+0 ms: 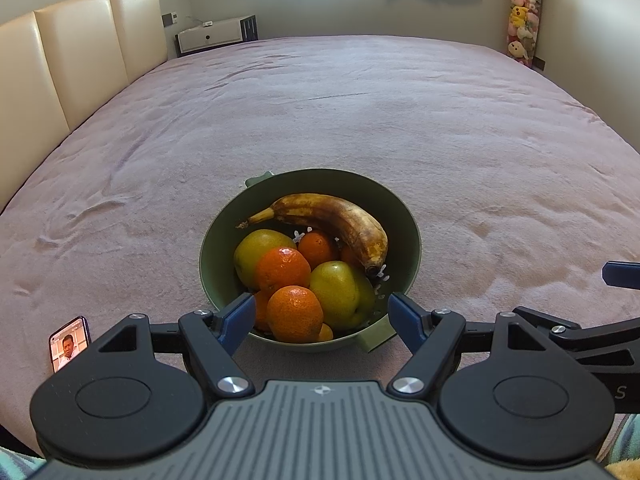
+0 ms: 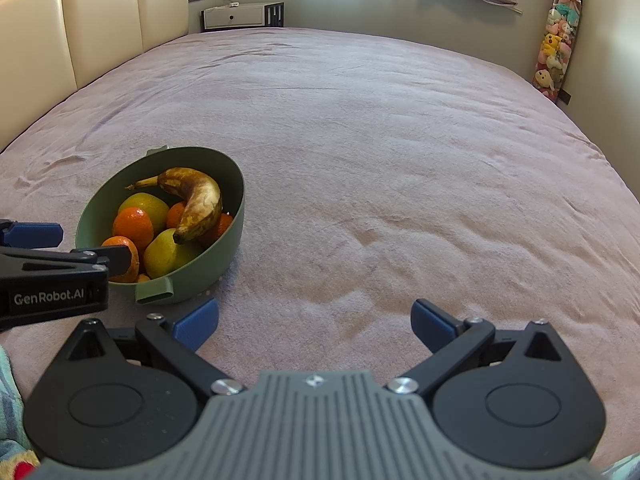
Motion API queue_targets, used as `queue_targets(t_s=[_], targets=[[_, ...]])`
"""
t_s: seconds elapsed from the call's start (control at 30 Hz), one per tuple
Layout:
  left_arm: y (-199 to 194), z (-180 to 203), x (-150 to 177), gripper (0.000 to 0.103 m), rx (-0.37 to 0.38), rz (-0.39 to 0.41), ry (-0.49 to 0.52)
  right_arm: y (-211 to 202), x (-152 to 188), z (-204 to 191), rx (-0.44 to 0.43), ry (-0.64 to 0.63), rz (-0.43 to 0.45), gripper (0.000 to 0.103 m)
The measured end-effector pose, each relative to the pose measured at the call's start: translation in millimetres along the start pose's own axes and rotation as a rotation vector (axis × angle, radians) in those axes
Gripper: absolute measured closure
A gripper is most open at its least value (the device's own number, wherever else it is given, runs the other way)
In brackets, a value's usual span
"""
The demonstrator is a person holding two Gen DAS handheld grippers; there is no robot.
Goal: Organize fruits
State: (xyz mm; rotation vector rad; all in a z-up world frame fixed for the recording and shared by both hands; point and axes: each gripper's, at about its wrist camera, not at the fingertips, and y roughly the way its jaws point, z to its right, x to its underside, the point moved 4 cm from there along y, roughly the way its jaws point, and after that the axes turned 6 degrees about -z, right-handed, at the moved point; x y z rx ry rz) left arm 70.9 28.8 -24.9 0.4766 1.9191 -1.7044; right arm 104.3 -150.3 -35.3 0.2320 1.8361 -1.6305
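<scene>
A green colander bowl point(image 1: 408, 220) sits on the pink bed cover and holds a brown-spotted banana point(image 1: 340, 220), two green-yellow fruits point(image 1: 340, 294) and several oranges point(image 1: 294, 312). My left gripper point(image 1: 322, 316) is open and empty, its blue pads either side of the bowl's near rim. The bowl also shows in the right wrist view point(image 2: 228, 236), with the banana point(image 2: 196, 204) on top. My right gripper point(image 2: 314, 320) is open and empty over bare cover, to the right of the bowl. The left gripper's side point(image 2: 52, 264) shows at the left edge there.
A phone point(image 1: 69, 343) with a lit screen lies on the cover at the near left. A cream headboard point(image 1: 80, 52) runs along the left. A white cabinet point(image 1: 212, 36) and a column of plush toys point(image 1: 522, 28) stand beyond the bed.
</scene>
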Motion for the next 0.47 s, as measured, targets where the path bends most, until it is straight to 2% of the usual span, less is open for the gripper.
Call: queue_targets(t_s=[0.47], targets=[[-2.5,3.7,0.0,0.015,0.014,0.02,0.018,0.1,-0.3,-0.8,-0.001,0.0,-0.002,0.004]])
